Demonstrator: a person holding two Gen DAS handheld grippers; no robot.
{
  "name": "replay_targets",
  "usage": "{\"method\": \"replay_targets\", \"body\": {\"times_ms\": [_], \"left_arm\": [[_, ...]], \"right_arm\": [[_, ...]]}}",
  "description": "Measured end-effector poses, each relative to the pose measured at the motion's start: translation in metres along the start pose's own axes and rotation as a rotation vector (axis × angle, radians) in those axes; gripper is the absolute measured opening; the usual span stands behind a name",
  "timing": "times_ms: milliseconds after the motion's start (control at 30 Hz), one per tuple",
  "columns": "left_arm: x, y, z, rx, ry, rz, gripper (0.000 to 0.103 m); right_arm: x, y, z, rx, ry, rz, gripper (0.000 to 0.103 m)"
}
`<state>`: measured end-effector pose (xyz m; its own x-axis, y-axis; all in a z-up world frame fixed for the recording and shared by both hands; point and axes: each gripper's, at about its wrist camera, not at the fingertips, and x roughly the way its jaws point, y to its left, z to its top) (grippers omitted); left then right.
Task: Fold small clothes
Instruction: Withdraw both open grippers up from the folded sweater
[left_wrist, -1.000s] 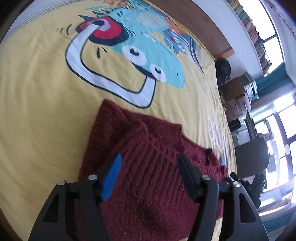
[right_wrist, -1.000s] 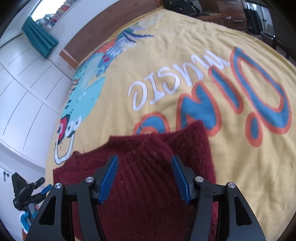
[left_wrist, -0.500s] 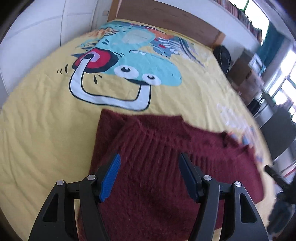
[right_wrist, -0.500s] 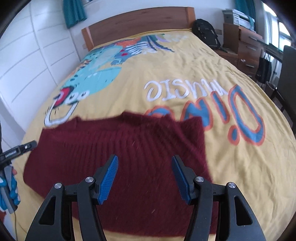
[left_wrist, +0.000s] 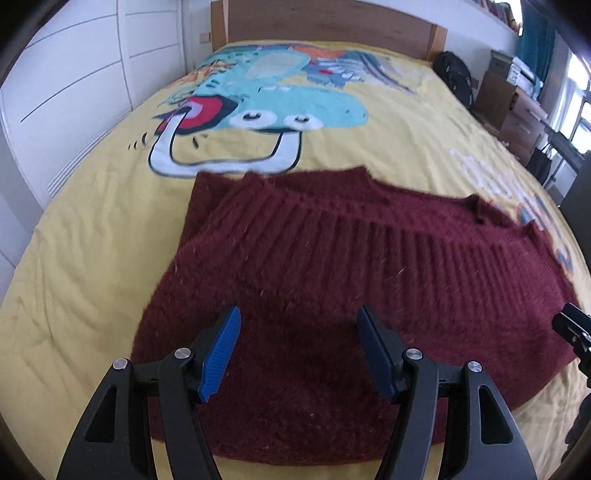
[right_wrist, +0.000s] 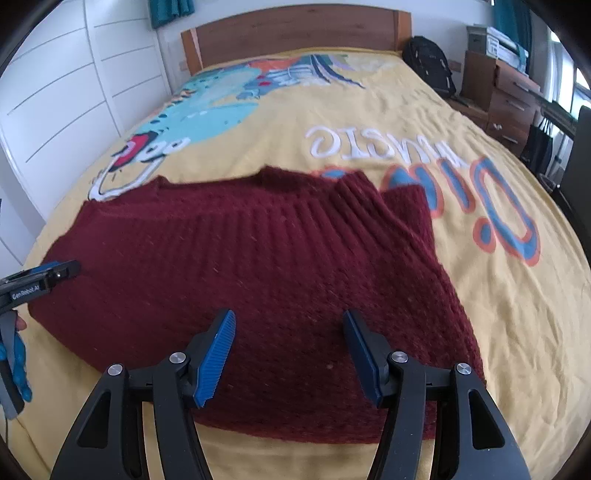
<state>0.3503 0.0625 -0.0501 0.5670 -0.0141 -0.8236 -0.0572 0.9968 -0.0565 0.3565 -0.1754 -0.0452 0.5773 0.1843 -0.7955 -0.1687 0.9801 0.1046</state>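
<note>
A dark red ribbed knitted sweater (left_wrist: 332, 258) lies spread on the yellow bedspread (left_wrist: 92, 240), near the front edge of the bed. It also shows in the right wrist view (right_wrist: 258, 266), with its right part folded over in a ridge. My left gripper (left_wrist: 297, 338) is open and empty, held above the sweater's near left part. My right gripper (right_wrist: 288, 339) is open and empty above the sweater's near right part. The left gripper's tip also shows at the left edge of the right wrist view (right_wrist: 55, 273).
The bedspread carries a blue dinosaur print (left_wrist: 280, 107) and lettering (right_wrist: 388, 144). A wooden headboard (right_wrist: 295, 33) stands at the far end. White wardrobe doors (left_wrist: 74, 74) line the left side. A black backpack (right_wrist: 428, 62) and wooden drawers (right_wrist: 506, 99) stand to the right.
Both grippers have pulled back and up from the sweater, staying open. The views now take in the whole sweater and more of the bed.
</note>
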Motion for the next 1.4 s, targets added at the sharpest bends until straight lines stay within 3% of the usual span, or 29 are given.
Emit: {"method": "replay_targets", "body": {"times_ms": [233, 433, 733, 1000, 1167, 1400], "left_arm": [[0.003, 0.008, 0.000, -0.013, 0.038, 0.014, 0.060], [-0.009, 0.018, 0.007, -0.048, 0.009, 0.027, 0.060], [-0.016, 0.010, 0.023, -0.025, -0.032, -0.021, 0.060], [0.007, 0.008, 0.025, -0.015, -0.033, -0.042, 0.060], [0.019, 0.026, 0.015, -0.031, -0.024, -0.053, 0.060], [0.006, 0.041, 0.012, -0.030, -0.028, -0.098, 0.060]], "right_arm": [[0.003, -0.023, -0.006, 0.016, 0.027, -0.020, 0.063], [-0.011, -0.026, 0.003, 0.014, 0.006, -0.063, 0.063], [-0.010, 0.014, 0.023, -0.081, -0.038, -0.039, 0.066], [0.026, 0.042, 0.020, -0.156, 0.006, -0.030, 0.066], [0.034, 0.032, 0.018, -0.146, 0.023, -0.026, 0.068], [0.027, 0.014, 0.018, -0.123, 0.045, -0.080, 0.068]]}}
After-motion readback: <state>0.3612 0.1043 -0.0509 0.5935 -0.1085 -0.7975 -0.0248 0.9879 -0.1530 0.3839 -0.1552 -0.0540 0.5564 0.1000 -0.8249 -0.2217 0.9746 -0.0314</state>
